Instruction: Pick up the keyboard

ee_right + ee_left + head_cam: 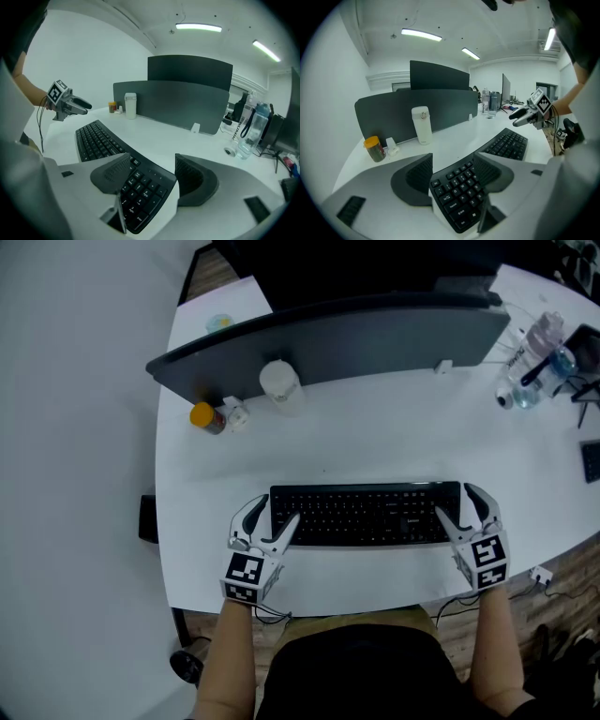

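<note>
**A:** Where does everything sit?

**B:** The white desk (375, 427) fills the middle of the head view. The black keyboard (366, 515) lies flat on it at lower centre, its long side running across the frame, well apart from the grey divider (328, 338) near the top.

**A:** And the grippers?

**B:** The left gripper (272, 517) is at the keyboard's left end and the right gripper (459, 505) is at its right end. Both stand wide open and have hold of nothing. In each gripper view the keyboard's end lies between the jaws, with one jaw above the keys and the other above bare desk just beside the keyboard's edge.

**A:** Are they touching it?

**B:** The jaws look just clear of the keys, though the wide-angle bend makes that hard to tell for certain.

**A:** So how would you take hold well?

**B:** I'd get each pair of jaws onto the keyboard's frame, not onto loose keys that would give under pressure. I'd set both ends equally deep, then close both grippers together. A long, thin board gripped unevenly would likely tip or twist, so I'd raise both ends at the same rate and keep it level.
</note>
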The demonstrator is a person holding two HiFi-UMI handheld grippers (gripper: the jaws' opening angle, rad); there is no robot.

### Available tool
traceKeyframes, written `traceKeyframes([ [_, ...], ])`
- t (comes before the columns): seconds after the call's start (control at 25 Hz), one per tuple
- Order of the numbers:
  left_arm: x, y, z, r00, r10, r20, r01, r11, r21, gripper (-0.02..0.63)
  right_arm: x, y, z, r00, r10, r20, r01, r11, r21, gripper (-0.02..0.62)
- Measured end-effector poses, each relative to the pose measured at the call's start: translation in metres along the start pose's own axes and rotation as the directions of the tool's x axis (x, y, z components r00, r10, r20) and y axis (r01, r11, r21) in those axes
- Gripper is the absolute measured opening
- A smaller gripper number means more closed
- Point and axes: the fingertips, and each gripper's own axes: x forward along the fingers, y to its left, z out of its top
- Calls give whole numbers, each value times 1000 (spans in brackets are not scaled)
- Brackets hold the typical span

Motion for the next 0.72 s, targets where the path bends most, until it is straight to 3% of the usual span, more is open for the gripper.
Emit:
traceKeyframes([
  [0.72, 17, 11, -75, 971, -95, -218, 60, 985, -159, 328, 9, 8, -60, 990, 59, -126, -35, 983, 178, 282],
])
